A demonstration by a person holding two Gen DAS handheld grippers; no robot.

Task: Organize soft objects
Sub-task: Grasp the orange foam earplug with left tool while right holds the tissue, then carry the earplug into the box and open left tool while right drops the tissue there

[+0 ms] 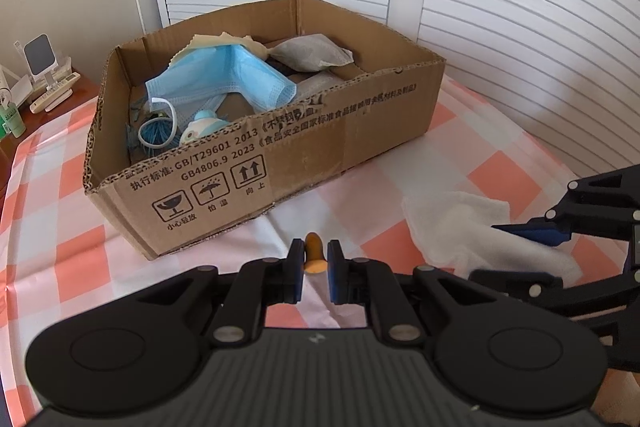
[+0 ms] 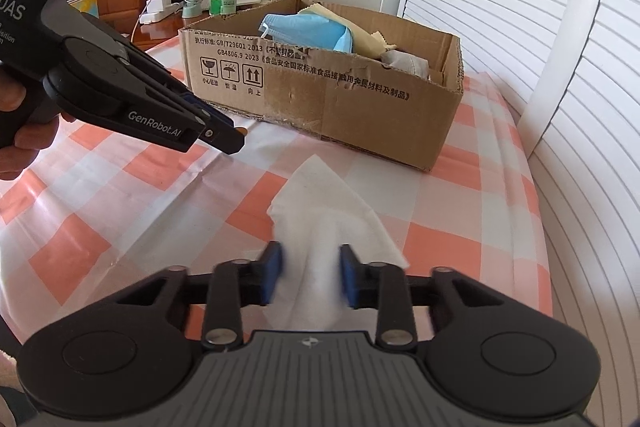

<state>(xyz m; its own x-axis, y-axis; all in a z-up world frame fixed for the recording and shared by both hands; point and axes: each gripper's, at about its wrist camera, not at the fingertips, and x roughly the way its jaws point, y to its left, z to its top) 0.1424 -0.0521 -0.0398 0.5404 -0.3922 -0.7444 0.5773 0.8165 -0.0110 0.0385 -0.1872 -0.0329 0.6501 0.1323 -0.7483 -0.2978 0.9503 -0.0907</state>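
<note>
My left gripper is shut on a small orange foam plug, held just above the checked cloth in front of the cardboard box. In the right wrist view the left gripper comes in from the left, with the orange plug showing at its tip. A white cloth lies on the bed, and my right gripper is shut on its bunched near end. The left wrist view shows the right gripper at the right, over the white cloth. The box holds a blue face mask, a grey pouch and other soft items.
The box sits on an orange-and-white checked cover. White louvred doors run along the back and right. A wooden side table at the back left carries a small fan, bottles and chargers. A person's hand holds the left gripper.
</note>
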